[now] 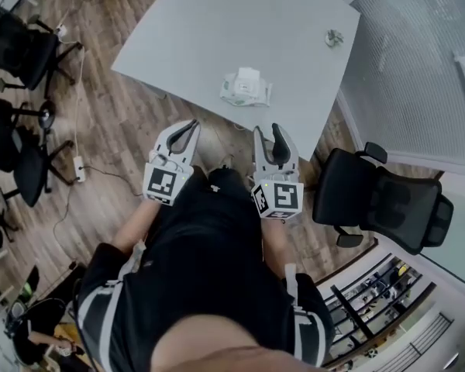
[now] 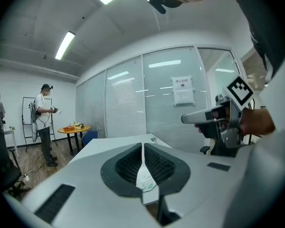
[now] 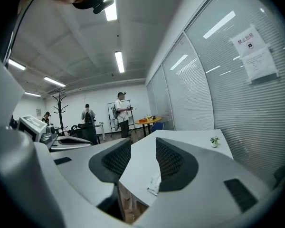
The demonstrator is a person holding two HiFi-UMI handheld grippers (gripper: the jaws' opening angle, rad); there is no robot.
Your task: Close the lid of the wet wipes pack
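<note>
The wooden floor [image 1: 116, 130] ran under a pale grey table [image 1: 217, 29] that filled the upper middle of the head view. The wet wipes pack [image 1: 246, 88] lay near the table's lower edge, and a small potted plant [image 1: 334, 38] stood by its upper right corner. A black office chair [image 1: 380, 196] sat at the right of the frame, with more dark chairs [image 1: 19, 53] along the left edge. The left gripper [image 1: 187, 130] and right gripper [image 1: 267, 134] hung side by side in the middle of the frame. Both were below the table edge, pointing toward the pack and well apart from it.

In the left gripper view, the jaws were pressed together at their tips, with nothing held. Through the narrow slit lower down, the pack showed on the tabletop beyond. The right gripper appeared at the right of the frame. A person [image 2: 43, 113] stood at the far left beside a round orange table [image 2: 74, 128], and a paper notice [image 2: 183, 90] hung on the glass wall.

In the right gripper view, the jaws stood spread and empty, with the grey tabletop showing between them. The pack sat in the lower middle of the frame, just at the right jaw's edge. The plant stood further back at the right. Several people [image 3: 121, 113] stood in the background, with a coat rack [image 3: 61, 106] to their left.
</note>
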